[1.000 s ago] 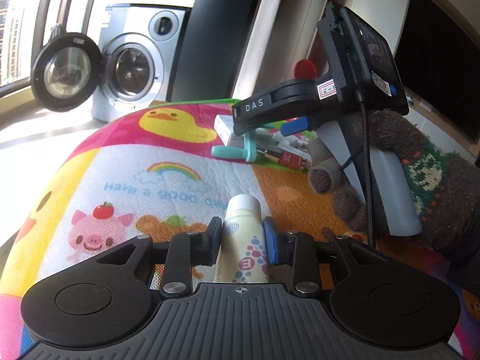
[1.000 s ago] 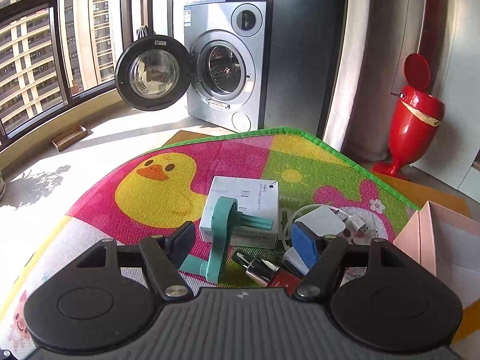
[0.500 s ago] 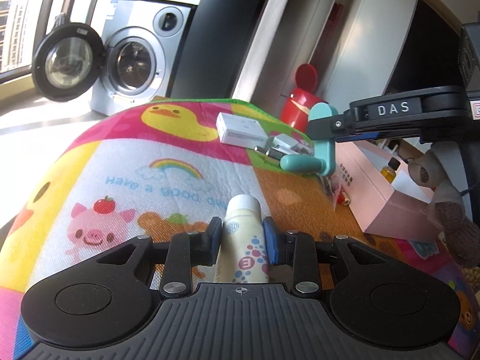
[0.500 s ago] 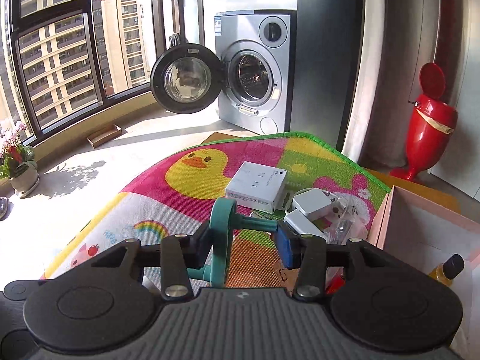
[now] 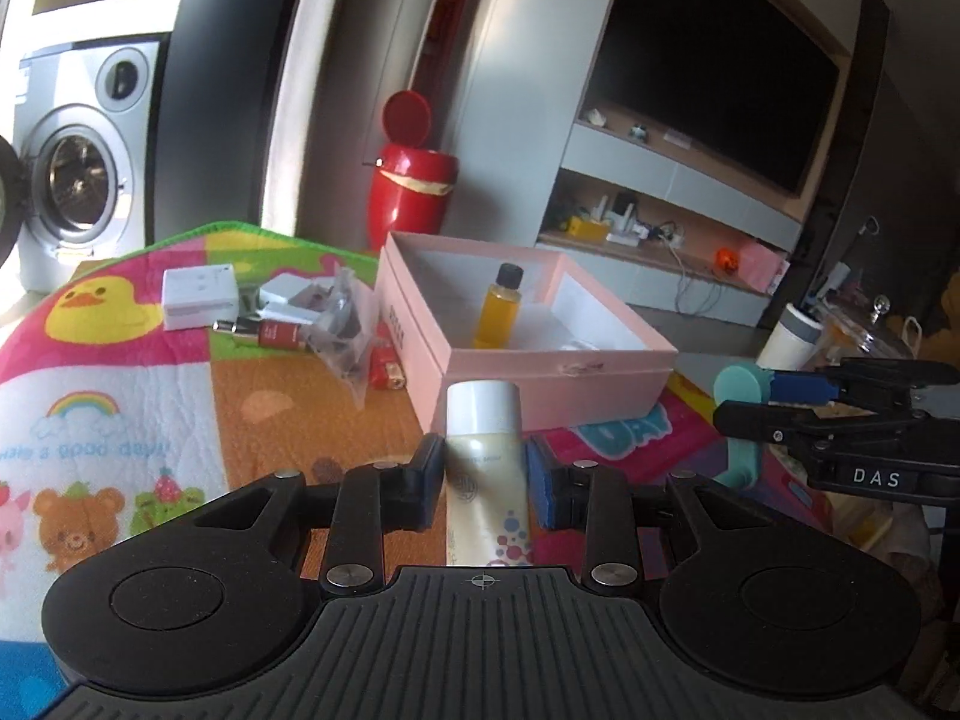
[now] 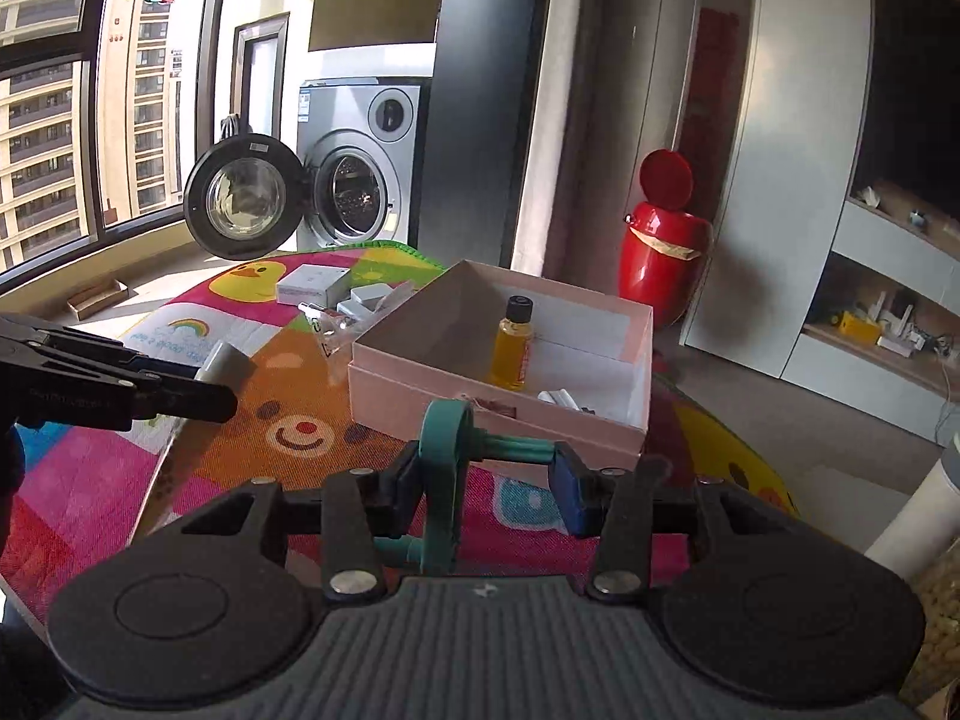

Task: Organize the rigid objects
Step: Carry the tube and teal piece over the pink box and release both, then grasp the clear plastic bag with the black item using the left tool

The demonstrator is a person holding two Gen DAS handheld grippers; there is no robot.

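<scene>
My left gripper (image 5: 485, 483) is shut on a cream tube with a white cap (image 5: 486, 456), held above the colourful mat just in front of the pink box (image 5: 528, 354). My right gripper (image 6: 486, 477) is shut on a teal plastic tool (image 6: 444, 468), held in front of the same pink box (image 6: 498, 402). The right gripper also shows at the right of the left wrist view (image 5: 780, 402), and the left gripper at the left of the right wrist view (image 6: 198, 384). An amber bottle with a black cap (image 5: 501, 306) stands upright in the box.
On the mat behind the box lie a white flat box (image 5: 198, 294), white chargers (image 5: 288, 294), a red lipstick-like tube (image 5: 270, 333), a clear bag (image 5: 342, 324) and a small red item (image 5: 384, 369). A red bin (image 6: 663, 246) and a washing machine (image 6: 360, 168) stand beyond.
Both grippers have swung right from the pile toward the pink box, each keeping its object. The right gripper took the teal tool off the mat and carried it to the box's near side.
</scene>
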